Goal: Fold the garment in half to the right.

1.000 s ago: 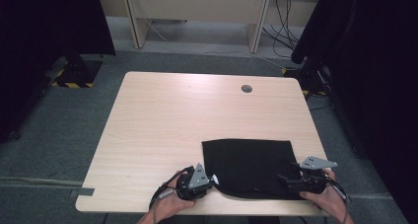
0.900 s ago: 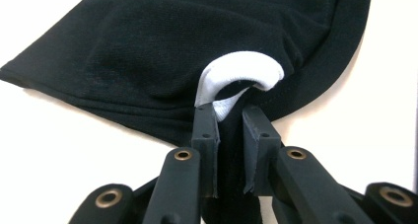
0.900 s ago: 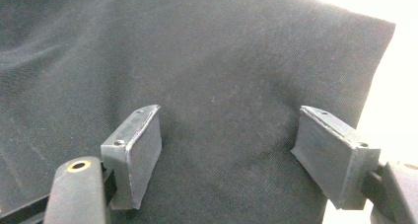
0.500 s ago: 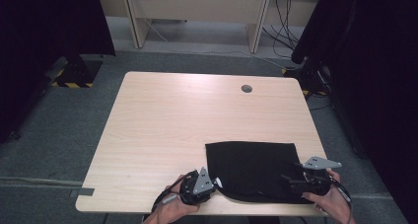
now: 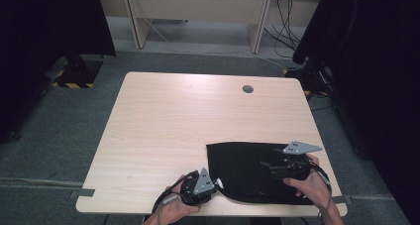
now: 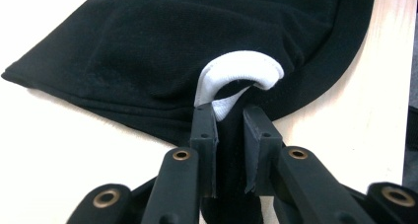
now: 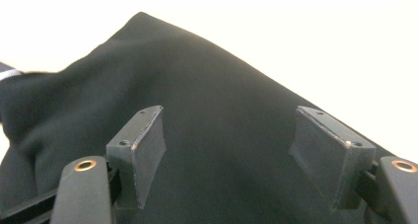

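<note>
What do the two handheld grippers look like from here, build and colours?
Both the left gripper and the right gripper are black, each topped by a grey three-cornered plate. Their two black jaws are flat rectangular pads on link arms with brass-coloured pivot rivets. A black cable trails from each. The forearms are bare, no sleeves visible.

One camera sits up high on the person's side and looks forward and down at the whole table [image 5: 168,131], with the floor and desks far behind it. It is far away, so things look small. A second camera rides on the left tool [image 6: 229,135] and looks along its two black jaws, very close to the black cloth [image 6: 162,51] and its white tag [image 6: 236,76]. A third camera rides on the right tool [image 7: 236,155] and looks along its jaws, low and very close over the same cloth. All three views share the black cloth at the near edge of the table
</note>
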